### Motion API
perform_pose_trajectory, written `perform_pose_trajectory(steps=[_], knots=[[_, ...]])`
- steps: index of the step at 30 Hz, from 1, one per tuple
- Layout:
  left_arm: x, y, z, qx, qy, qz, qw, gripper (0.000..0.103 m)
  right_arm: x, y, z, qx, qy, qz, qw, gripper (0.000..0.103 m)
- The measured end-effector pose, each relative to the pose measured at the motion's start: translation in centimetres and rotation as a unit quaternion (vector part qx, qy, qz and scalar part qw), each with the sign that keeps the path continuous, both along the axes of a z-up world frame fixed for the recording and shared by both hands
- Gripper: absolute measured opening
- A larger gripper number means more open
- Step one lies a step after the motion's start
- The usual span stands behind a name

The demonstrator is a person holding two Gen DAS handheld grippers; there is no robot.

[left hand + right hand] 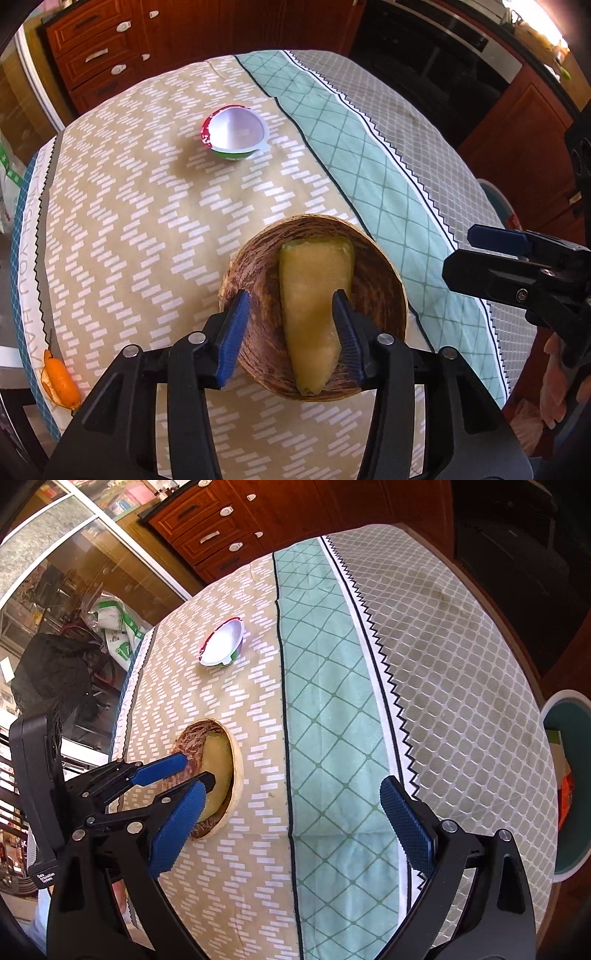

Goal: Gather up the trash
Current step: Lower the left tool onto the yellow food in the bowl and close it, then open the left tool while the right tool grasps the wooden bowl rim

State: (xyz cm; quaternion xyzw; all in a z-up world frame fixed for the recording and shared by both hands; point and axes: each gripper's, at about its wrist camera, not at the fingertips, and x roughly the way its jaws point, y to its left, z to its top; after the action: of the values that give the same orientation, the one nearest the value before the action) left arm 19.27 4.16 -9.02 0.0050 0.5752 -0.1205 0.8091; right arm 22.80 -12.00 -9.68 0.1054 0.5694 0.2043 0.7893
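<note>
A brown wooden bowl (pixel 376 280) (pixel 238 771) stands on the table near its front, with a yellow-green wedge of fruit rind (pixel 314 273) (pixel 218 753) lying in it. My left gripper (pixel 291 299) (pixel 188 771) points down into the bowl, open. The rind lies between its blue pads, close to the right pad and apart from the left one. My right gripper (pixel 291 812) (pixel 480 254) stands wide open to the right of the bowl, over the teal stripe of the cloth, with nothing in it. An empty white yogurt cup (pixel 236 133) (pixel 223 642) lies tilted farther back.
A piece of orange peel (pixel 61 380) lies at the table's left edge. A teal bin with a white rim (pixel 565 782) stands on the floor past the right edge. Wooden drawers (pixel 96 55) are behind the table, and bags (pixel 114 627) lie on the floor at the left.
</note>
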Motion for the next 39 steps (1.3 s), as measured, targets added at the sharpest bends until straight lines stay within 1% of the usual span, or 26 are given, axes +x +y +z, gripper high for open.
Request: perform_pose_trajectory(steps=[1, 2, 3, 4, 5, 6, 7, 12, 14, 17, 18, 19, 20, 22, 24, 25, 26, 27, 28, 29, 30, 32, 33, 35, 39], knots=[[0.0, -0.1, -0.1, -0.004, 0.005, -0.005, 1.0, 0.054, 0.0, 0.2, -0.1, 0.005, 0.003, 0.002, 1.0, 0.092], [-0.2, -0.1, -0.4, -0.009, 0.01, -0.01, 0.9999, 0.055, 0.0, 0.4, -0.3, 0.012, 0.007, 0.007, 1.0, 0.088], [-0.3, 0.0, -0.6, -0.014, 0.013, -0.016, 0.9997, 0.055, -0.2, 0.7, -0.4, 0.018, 0.011, 0.012, 1.0, 0.075], [-0.5, 0.1, -0.7, -0.019, 0.008, -0.019, 0.9996, 0.055, -0.2, 1.0, -0.5, 0.022, 0.015, 0.02, 0.999, 0.068], [-0.7, 0.3, -0.7, -0.025, 0.004, -0.02, 0.9995, 0.055, -0.3, 1.3, -0.7, 0.027, 0.02, 0.027, 0.999, 0.053], [-0.9, 0.5, -0.7, -0.033, 0.003, -0.019, 0.9993, 0.055, -0.4, 1.7, -0.9, 0.032, 0.027, 0.033, 0.999, 0.04], [-0.9, 0.8, -0.7, -0.042, 0.003, -0.018, 0.999, 0.055, -0.5, 2.0, -1.0, 0.039, 0.031, 0.038, 0.998, 0.038], [-1.0, 1.2, -0.7, -0.059, 0.0, -0.021, 0.998, 0.056, -0.7, 3.3, -0.6, 0.062, 0.045, 0.054, 0.996, 0.037], [-0.9, 1.2, -0.6, -0.064, 0.001, -0.023, 0.9977, 0.057, -0.7, 4.2, -0.9, 0.059, 0.053, 0.065, 0.995, 0.037], [-1.1, 1.2, -0.5, -0.064, -0.001, -0.029, 0.9975, 0.058, 0.0, 5.2, -1.8, 0.057, 0.06, 0.066, 0.994, 0.036], [-1.2, 1.2, -0.4, -0.066, 0.0, -0.028, 0.9974, 0.058, 0.3, 5.4, -2.2, 0.059, 0.061, 0.06, 0.995, 0.028], [-1.3, 1.3, -0.4, -0.071, 0.002, -0.026, 0.9972, 0.058, 0.5, 5.6, -2.6, 0.051, 0.063, 0.054, 0.995, 0.023], [-1.2, 1.4, -0.4, -0.076, 0.004, -0.024, 0.9968, 0.058, 0.7, 5.6, -2.7, 0.04, 0.061, 0.046, 0.996, 0.012], [-1.1, 1.6, -0.4, -0.089, 0.005, -0.021, 0.9958, 0.058, 0.7, 5.6, -2.1, 0.046, 0.059, 0.042, 0.996, 0.011], [-0.9, 2.2, -0.5, -0.125, 0.017, -0.014, 0.9919, 0.058, 0.0, 6.2, -0.9, 0.018, 0.037, 0.056, 0.998, 0.012], [-1.1, 2.3, -0.5, -0.137, 0.02, -0.012, 0.9903, 0.059, -0.3, 6.4, -0.5, 0.004, 0.026, 0.063, 0.998, 0.012], [-1.2, 2.3, -0.4, -0.137, 0.017, -0.013, 0.9903, 0.061, -0.6, 6.4, -0.1, -0.007, 0.019, 0.067, 0.998, 0.013], [-1.5, 2.1, -0.2, -0.127, 0.006, -0.013, 0.9918, 0.059, -0.7, 6.3, 0.1, -0.012, 0.017, 0.067, 0.998, 0.012], [-1.8, 1.7, 0.1, -0.106, -0.007, -0.015, 0.9943, 0.055, -0.7, 6.2, 0.1, -0.012, 0.017, 0.067, 0.998, 0.012], [-2.2, 1.3, 0.2, -0.082, -0.015, -0.017, 0.9964, 0.047, -0.9, 6.2, 0.2, -0.015, 0.016, 0.068, 0.997, 0.012], [-2.6, 1.0, 0.3, -0.062, -0.018, -0.016, 0.9978, 0.042, -0.9, 6.2, 0.2, -0.017, 0.016, 0.07, 0.997, 0.012], [-3.0, 0.9, 0.3, -0.032, -0.025, -0.001, 0.9992, 0.042, -1.1, 6.1, 0.0, -0.025, 0.018, 0.069, 0.997, 0.012], [-3.2, 1.0, 0.4, -0.024, -0.03, 0.004, 0.9993, 0.041, -1.2, 6.1, -0.1, -0.023, 0.022, 0.066, 0.997, 0.012], [-3.8, 1.4, 0.8, -0.025, -0.036, 0.017, 0.9989, 0.041, -1.3, 6.1, 0.0, -0.02, 0.022, 0.062, 0.998, 0.011], [-4.9, 2.2, 2.2, -0.037, -0.053, 0.047, 0.9968, 0.041, -1.7, 7.2, 1.2, -0.062, -0.015, 0.066, 0.996, 0.007]])
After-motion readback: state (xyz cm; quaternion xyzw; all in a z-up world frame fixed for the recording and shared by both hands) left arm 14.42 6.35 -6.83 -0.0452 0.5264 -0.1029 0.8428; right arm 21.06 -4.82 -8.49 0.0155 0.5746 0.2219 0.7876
